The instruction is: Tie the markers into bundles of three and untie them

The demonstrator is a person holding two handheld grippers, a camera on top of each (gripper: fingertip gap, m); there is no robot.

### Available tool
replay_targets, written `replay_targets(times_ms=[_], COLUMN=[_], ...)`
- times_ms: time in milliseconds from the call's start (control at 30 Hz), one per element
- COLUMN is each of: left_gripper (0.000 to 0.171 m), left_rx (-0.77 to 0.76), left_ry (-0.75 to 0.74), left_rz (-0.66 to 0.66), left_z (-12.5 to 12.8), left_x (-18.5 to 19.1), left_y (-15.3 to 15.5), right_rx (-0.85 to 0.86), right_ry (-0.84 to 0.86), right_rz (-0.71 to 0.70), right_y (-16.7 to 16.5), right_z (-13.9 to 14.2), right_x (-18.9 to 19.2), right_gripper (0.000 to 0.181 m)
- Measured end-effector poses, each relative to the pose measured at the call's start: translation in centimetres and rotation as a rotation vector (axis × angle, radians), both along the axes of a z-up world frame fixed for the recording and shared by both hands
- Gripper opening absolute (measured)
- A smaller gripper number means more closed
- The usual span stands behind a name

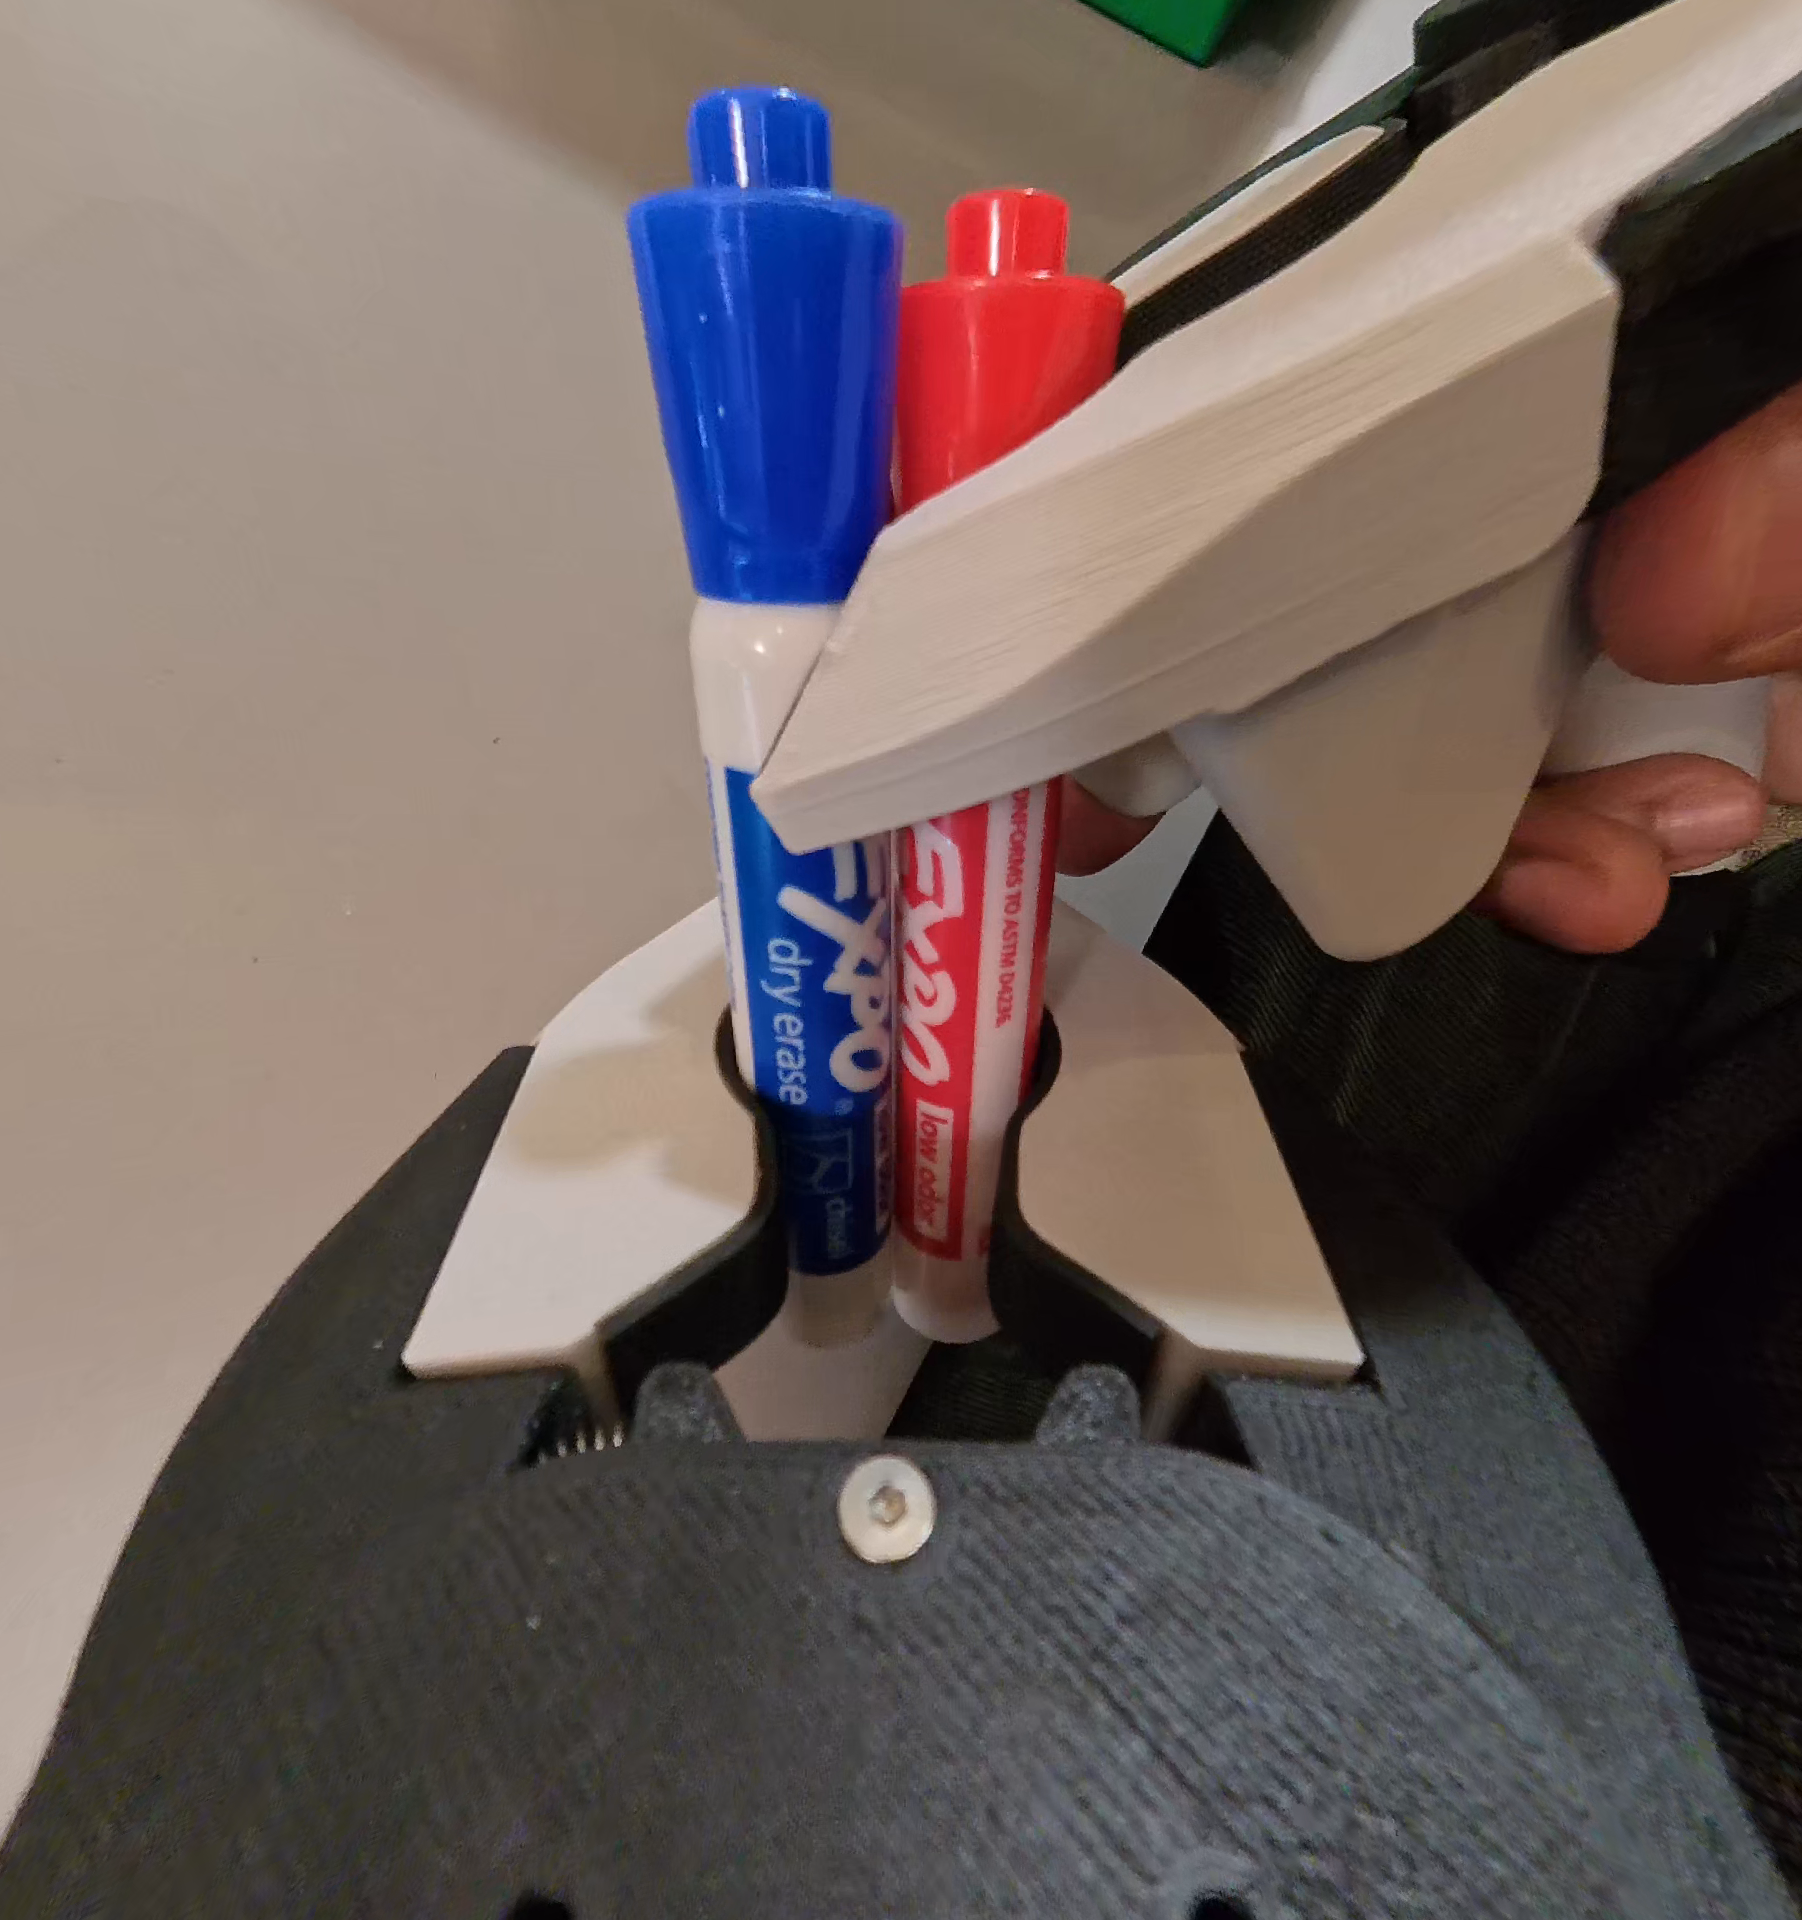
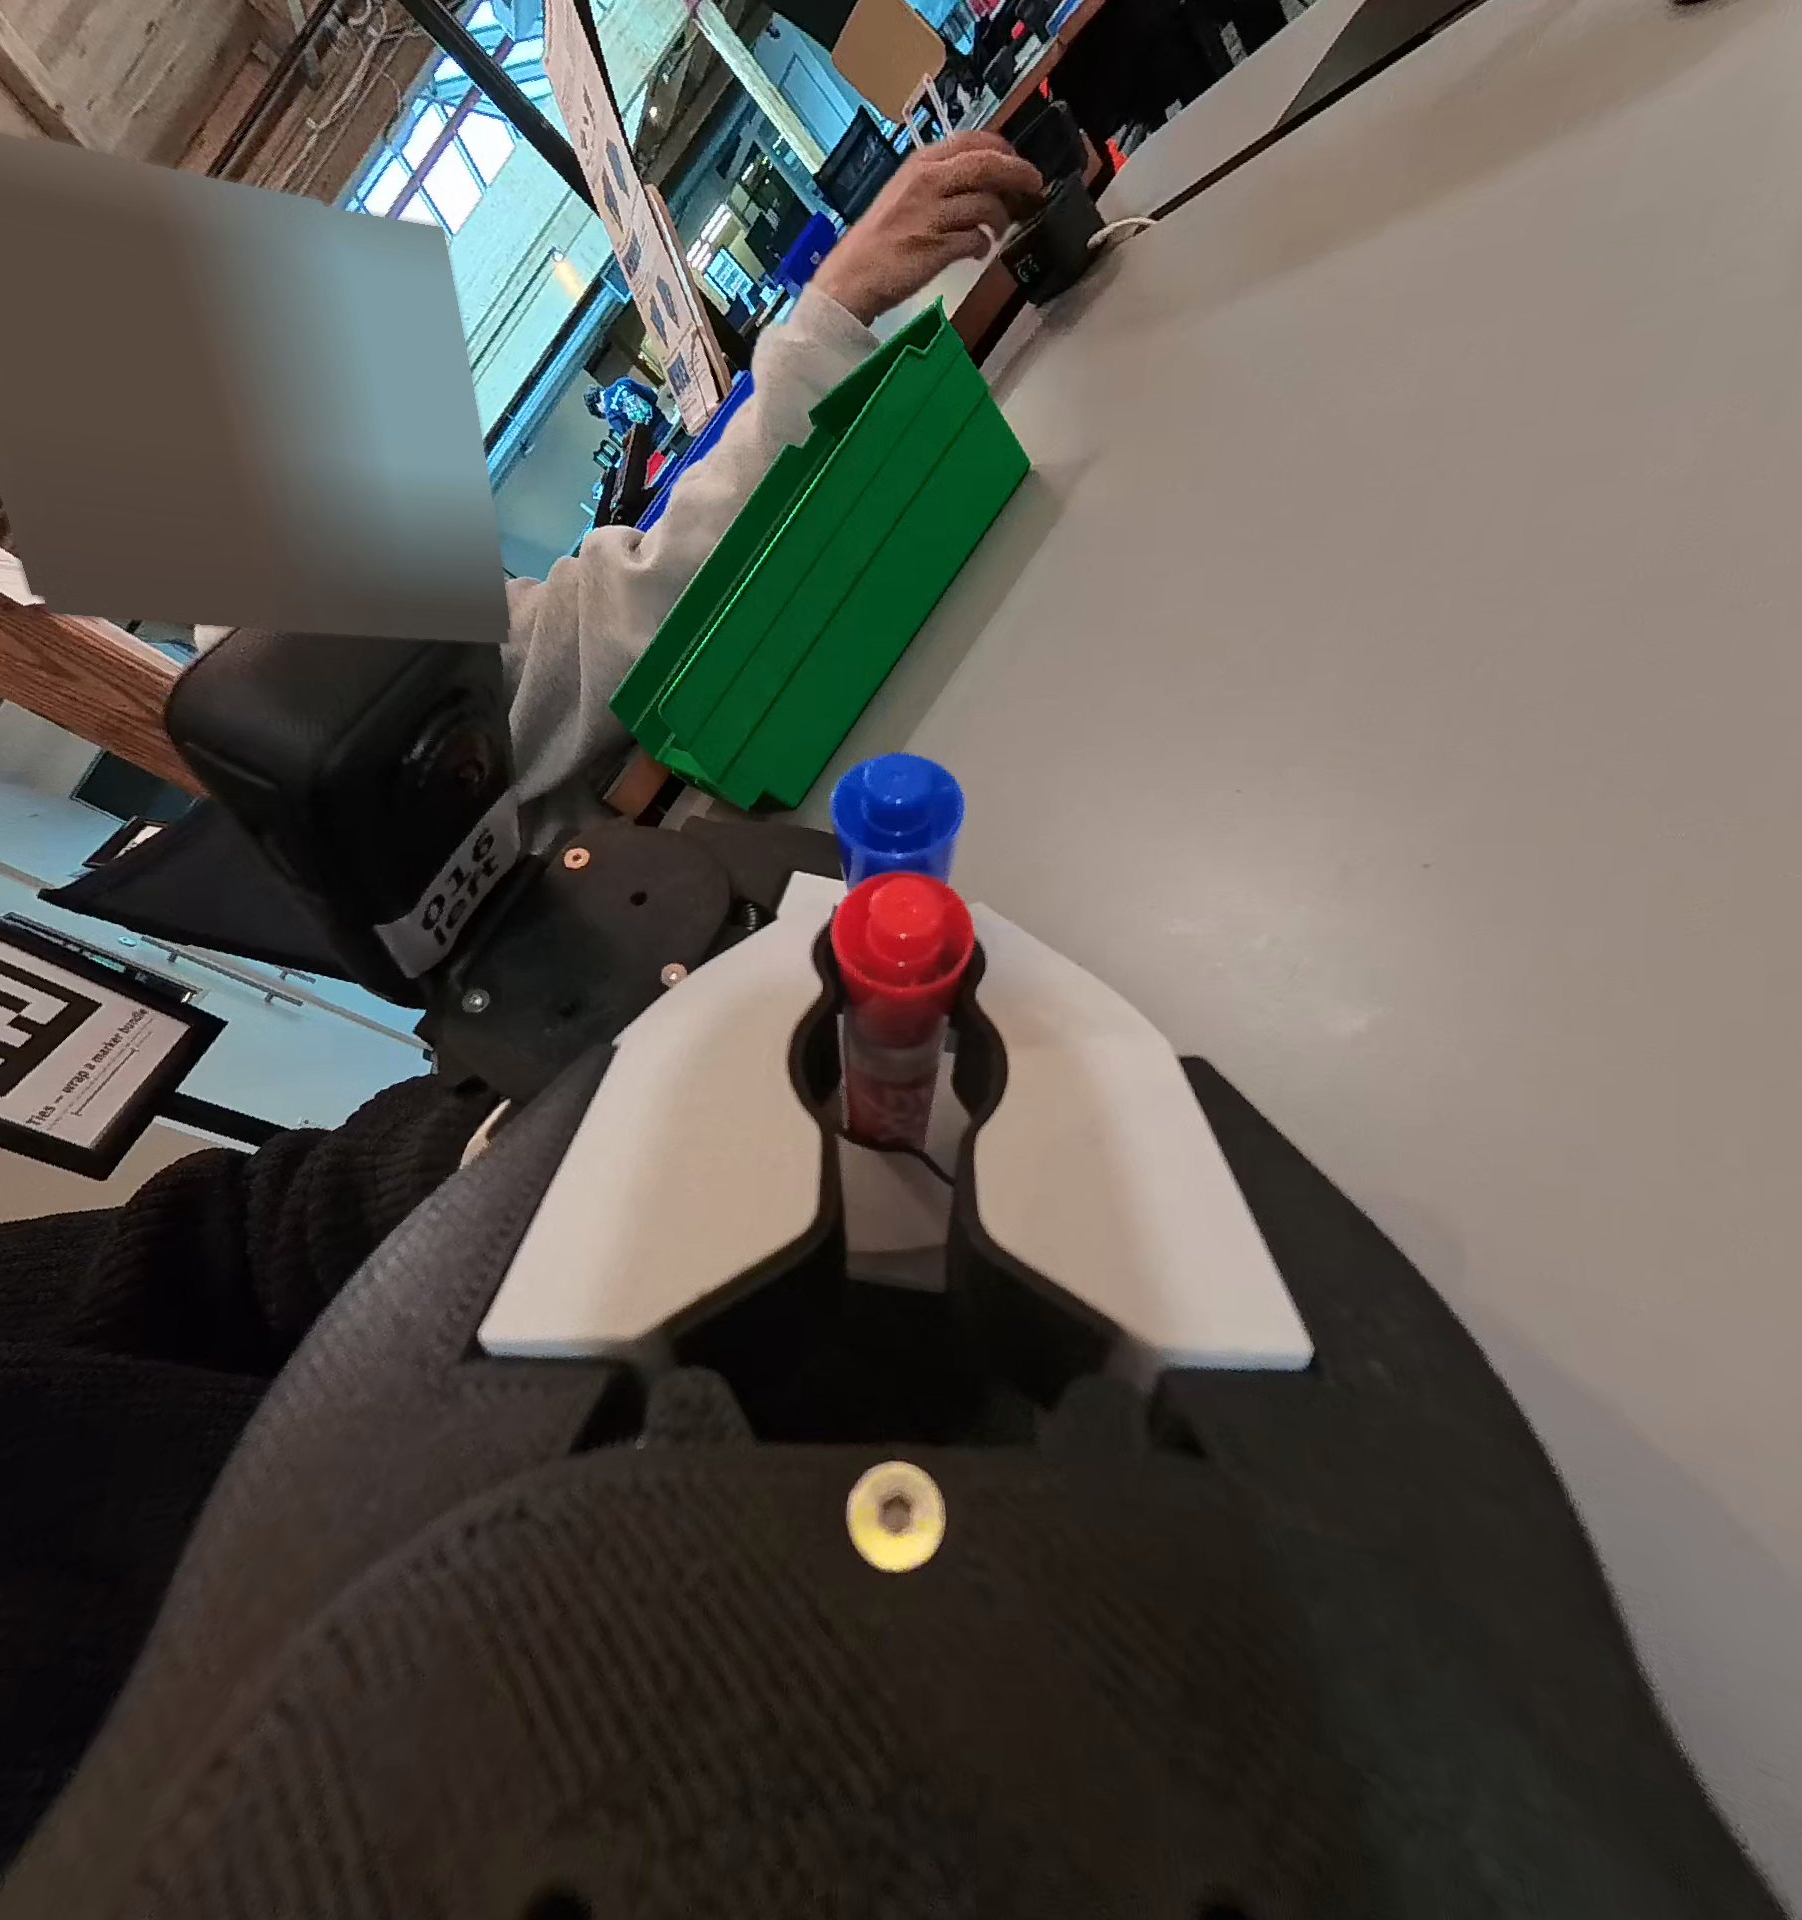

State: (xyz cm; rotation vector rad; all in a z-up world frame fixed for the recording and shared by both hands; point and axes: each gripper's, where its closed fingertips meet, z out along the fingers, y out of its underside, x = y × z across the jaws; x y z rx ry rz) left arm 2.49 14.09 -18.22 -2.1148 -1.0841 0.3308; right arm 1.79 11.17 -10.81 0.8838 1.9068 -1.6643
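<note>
Your left hand-held gripper (image 1: 889,1049) was clamped on two dry-erase markers side by side, the blue marker (image 1: 772,644) and the red marker (image 1: 980,727), both upright and touching, held above the pale counter (image 1: 253,520). Your right hand-held gripper (image 2: 897,1023) closed on the red marker just below its cap, its fingers crossing in front of both barrels in the left wrist view. A steady left grip and a square right bite looked wise, lest the pair twist apart. Both markers were capped, with white barrels and glossy coloured labels. A green bin (image 2: 824,582) stood near on the counter.
</note>
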Motion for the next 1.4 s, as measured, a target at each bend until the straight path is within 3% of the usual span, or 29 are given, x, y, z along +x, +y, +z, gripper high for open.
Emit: replay_targets(times_ms=[733, 800, 967, 1400], left_gripper=[0.044, 0.042, 0.042, 0.042], left_rx=[-0.076, -0.079, -0.073, 0.013], left_ry=[-0.012, -0.006, -0.001, 0.117], left_rz=[-0.038, -0.036, -0.029, 0.009], left_z=[-0.3, -0.2, -0.1, 2.3], left_x=[0.2, 0.1, 0.0, -1.4], left_y=[-0.6, -0.7, -1.0, -2.3], right_rx=[0.018, 0.018, 0.016, -0.044], right_ry=[0.053, 0.061, 0.083, 0.100], right_rz=[0.013, 0.023, 0.018, 0.013], right_y=[0.2, 0.2, 0.3, 0.7], right_z=[-0.1, -0.2, 0.0, 1.1], right_x=[0.3, 0.4, 0.3, -0.1], right_gripper=[0.018, 0.027, 0.026, 0.033])
